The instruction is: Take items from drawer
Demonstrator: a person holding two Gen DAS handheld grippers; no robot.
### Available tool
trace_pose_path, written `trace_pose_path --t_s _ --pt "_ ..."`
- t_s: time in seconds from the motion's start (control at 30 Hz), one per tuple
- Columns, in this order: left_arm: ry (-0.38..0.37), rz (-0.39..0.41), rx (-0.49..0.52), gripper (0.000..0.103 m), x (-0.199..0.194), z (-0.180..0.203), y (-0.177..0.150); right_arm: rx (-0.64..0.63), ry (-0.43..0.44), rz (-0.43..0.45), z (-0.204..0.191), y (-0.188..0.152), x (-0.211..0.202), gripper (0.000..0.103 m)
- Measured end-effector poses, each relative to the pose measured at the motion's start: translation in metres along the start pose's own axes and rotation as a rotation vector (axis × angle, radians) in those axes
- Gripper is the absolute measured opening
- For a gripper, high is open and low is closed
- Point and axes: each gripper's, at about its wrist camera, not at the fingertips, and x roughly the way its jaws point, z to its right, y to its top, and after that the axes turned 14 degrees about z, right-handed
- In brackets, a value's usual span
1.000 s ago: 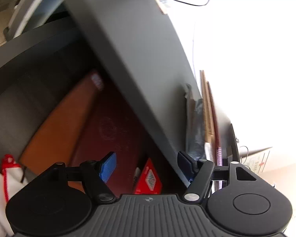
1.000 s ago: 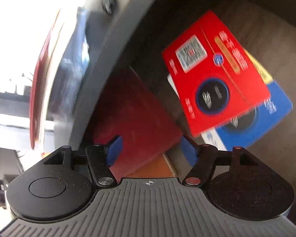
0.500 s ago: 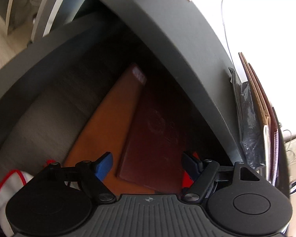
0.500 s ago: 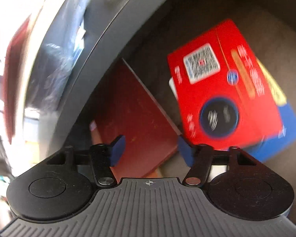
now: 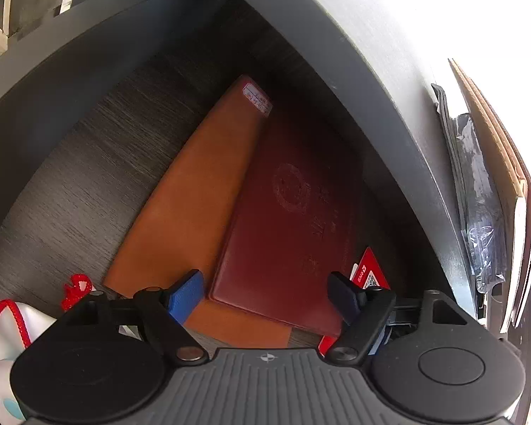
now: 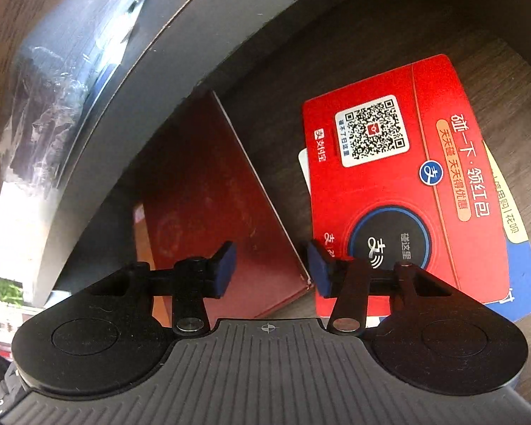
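Observation:
The open drawer [image 5: 88, 184] has a dark wood-grain floor. In the left wrist view a dark red booklet [image 5: 293, 219] lies partly over an orange folder [image 5: 201, 191]. My left gripper [image 5: 265, 295] is open, just above the booklet's near edge, its jaws wider than the booklet. In the right wrist view the same dark red booklet [image 6: 212, 205] lies left of a red QR-code card [image 6: 400, 177], which rests on a blue card [image 6: 524, 283]. My right gripper [image 6: 270, 269] is open and empty, straddling the booklet's right edge.
The grey desk edge [image 5: 371, 81] overhangs the drawer's far side. Notebooks and a plastic-wrapped item [image 5: 485, 205] stand on the desk. A white pouch with red cord [image 5: 14, 322] lies at the drawer's near left. A corner of the red card [image 5: 370, 276] shows by my left gripper.
The left gripper has swung over the drawer and come down toward the dark red booklet. The right gripper has moved closer to the booklet's edge and its jaws have narrowed.

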Motion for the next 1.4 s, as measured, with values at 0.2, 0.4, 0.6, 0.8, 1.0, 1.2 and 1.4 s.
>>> trace_pose_path --t_s 0.2,0.4,0.6,0.8,1.0,1.2,1.4 --pt "0.004 -0.001 -0.002 0.07 0.016 -0.023 -0.049 0.113 0.045 -0.09 0.015 0.0 0.005 0.05" --pt "-0.021 0.009 -0.049 0.07 -0.021 -0.049 -0.053 0.155 0.056 -0.149 0.02 -0.002 0.007 0.048" --pt "-0.028 0.012 -0.064 0.071 -0.04 -0.053 -0.052 0.238 0.065 -0.08 0.019 -0.009 0.001 0.053" --pt "-0.082 0.044 -0.101 0.073 -0.041 -0.052 -0.051 0.287 0.17 0.016 0.011 -0.016 -0.023 0.029" --pt "-0.183 0.114 -0.142 0.057 -0.038 -0.051 -0.053 0.291 0.217 0.009 -0.004 -0.024 -0.025 0.028" --pt "-0.23 0.14 -0.17 0.055 -0.037 -0.053 -0.055 0.339 0.196 -0.039 0.0 -0.029 -0.017 0.034" --pt "-0.25 0.143 -0.164 0.055 -0.035 -0.052 -0.056 0.403 0.197 -0.078 -0.01 -0.044 -0.004 0.051"
